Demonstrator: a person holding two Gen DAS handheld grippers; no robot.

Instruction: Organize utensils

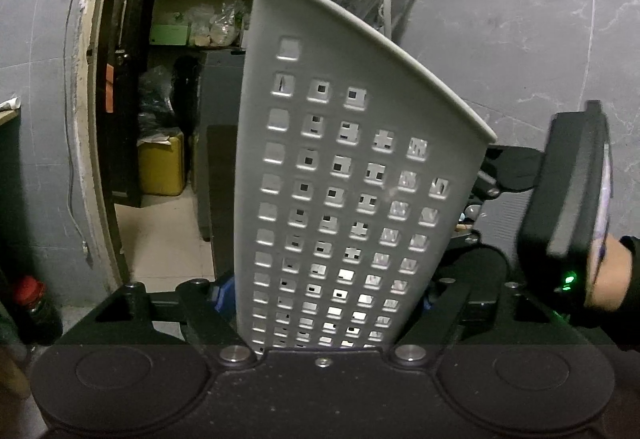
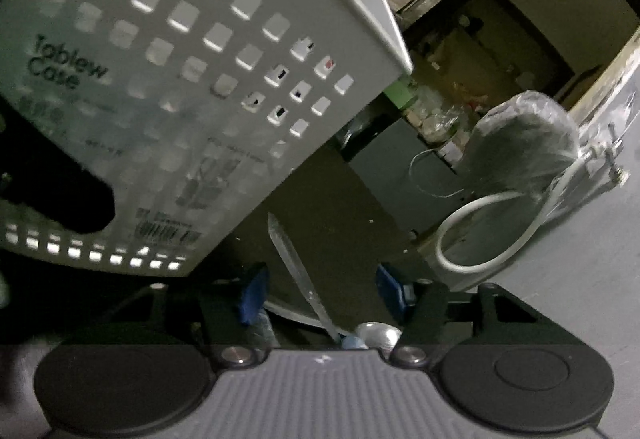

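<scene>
A grey perforated utensil holder [image 1: 340, 179] fills the middle of the left wrist view, tilted. My left gripper [image 1: 326, 299] is shut on its lower end, its blue pads mostly hidden behind the holder. The same holder [image 2: 180, 79], labelled "Tablew Case", shows in the upper left of the right wrist view, held off the surface. My right gripper [image 2: 320, 291] is open with blue fingertips [image 2: 252, 293] apart. A slim clear-handled utensil [image 2: 298, 275] lies between them, untouched, and a metal spoon bowl [image 2: 376, 333] sits at the gripper's base. The right gripper also shows at the left view's right edge [image 1: 568, 199].
An open doorway [image 1: 160, 99] leads to a cluttered storeroom with shelves and a yellow container [image 1: 162, 167]. A plastic-wrapped object [image 2: 520, 147], a white hose [image 2: 488, 239] and a tap stand against the grey wall. A red-capped bottle [image 1: 30, 303] stands at lower left.
</scene>
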